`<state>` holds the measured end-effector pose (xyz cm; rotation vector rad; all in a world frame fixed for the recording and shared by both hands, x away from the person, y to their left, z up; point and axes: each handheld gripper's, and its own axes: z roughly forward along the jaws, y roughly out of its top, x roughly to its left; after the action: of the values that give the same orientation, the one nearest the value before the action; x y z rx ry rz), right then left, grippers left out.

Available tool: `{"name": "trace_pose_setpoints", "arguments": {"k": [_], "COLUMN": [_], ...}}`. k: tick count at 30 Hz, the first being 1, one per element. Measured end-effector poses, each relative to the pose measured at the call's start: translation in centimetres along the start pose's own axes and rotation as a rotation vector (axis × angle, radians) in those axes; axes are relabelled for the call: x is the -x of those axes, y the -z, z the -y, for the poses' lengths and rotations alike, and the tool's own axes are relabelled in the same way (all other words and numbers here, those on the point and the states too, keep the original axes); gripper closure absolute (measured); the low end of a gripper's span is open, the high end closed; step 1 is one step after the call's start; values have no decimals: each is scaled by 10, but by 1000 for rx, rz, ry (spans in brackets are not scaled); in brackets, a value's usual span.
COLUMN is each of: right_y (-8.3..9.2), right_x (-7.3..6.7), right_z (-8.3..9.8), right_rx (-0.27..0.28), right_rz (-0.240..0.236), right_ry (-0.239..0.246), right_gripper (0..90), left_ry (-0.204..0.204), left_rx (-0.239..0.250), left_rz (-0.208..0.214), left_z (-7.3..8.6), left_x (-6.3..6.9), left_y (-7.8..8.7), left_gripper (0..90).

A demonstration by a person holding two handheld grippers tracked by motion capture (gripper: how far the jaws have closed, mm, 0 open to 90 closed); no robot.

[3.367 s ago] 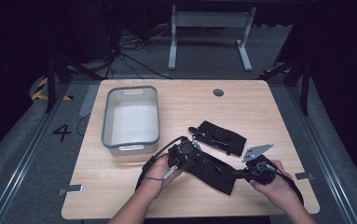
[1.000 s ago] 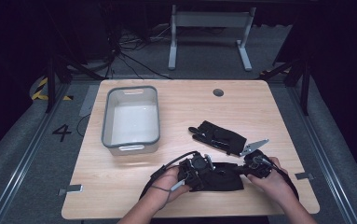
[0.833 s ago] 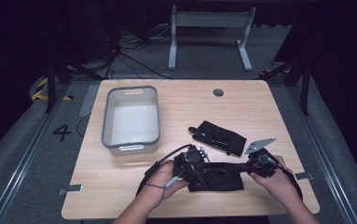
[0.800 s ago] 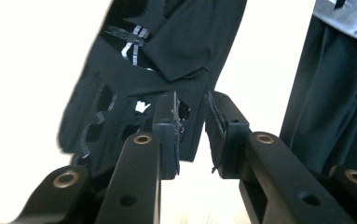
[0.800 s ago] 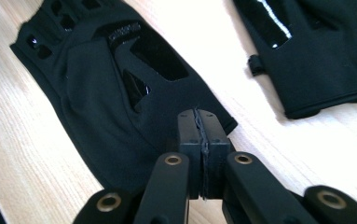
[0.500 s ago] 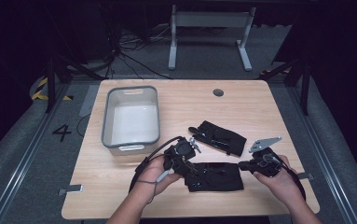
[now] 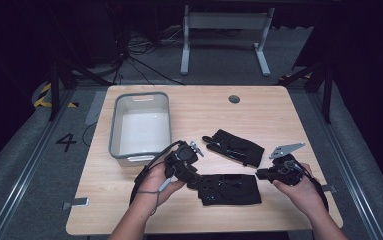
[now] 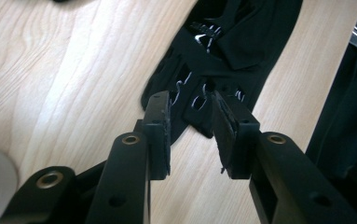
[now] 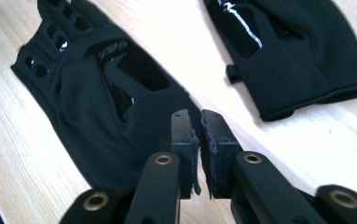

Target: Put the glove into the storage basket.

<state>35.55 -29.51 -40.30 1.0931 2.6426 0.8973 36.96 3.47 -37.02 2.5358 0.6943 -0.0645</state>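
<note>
Black glove lay flat on the worktop between my left tongs and right tongs, both just opening, empty; a snagged cuff could drag it askew.

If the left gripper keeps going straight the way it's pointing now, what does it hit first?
Probably the finger end of the near black fabric glove, lying directly beyond the left gripper and its open, empty jaws; depth is hard to judge.

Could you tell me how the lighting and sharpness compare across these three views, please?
High view: table evenly lit, surroundings nearly black, slightly soft. Left gripper view: near glove sharp, the close jaws a little soft. Right gripper view: bright wood, both gloves crisp, little glare.
</note>
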Motion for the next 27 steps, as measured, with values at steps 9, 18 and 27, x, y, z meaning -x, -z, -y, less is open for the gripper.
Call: {"name": "trace_pose_setpoints", "arguments": {"k": [9,18,27], "right_y": [3,-7,-24], "right_x": [15,43,63], "right_z": [-13,-44,-67], "right_rx": [41,24,-9], "right_rz": [7,24,61], "right_ry": [-37,-57,-59], "right_gripper": [767,730,703], "left_ry": [48,95,122], "left_rx": [-5,26,34], "left_rz": [-29,-50,-58], "left_z": [13,30,44], "left_x": [-11,-18,-22], "left_y": [7,17,24], "left_gripper": [646,618,616]}}
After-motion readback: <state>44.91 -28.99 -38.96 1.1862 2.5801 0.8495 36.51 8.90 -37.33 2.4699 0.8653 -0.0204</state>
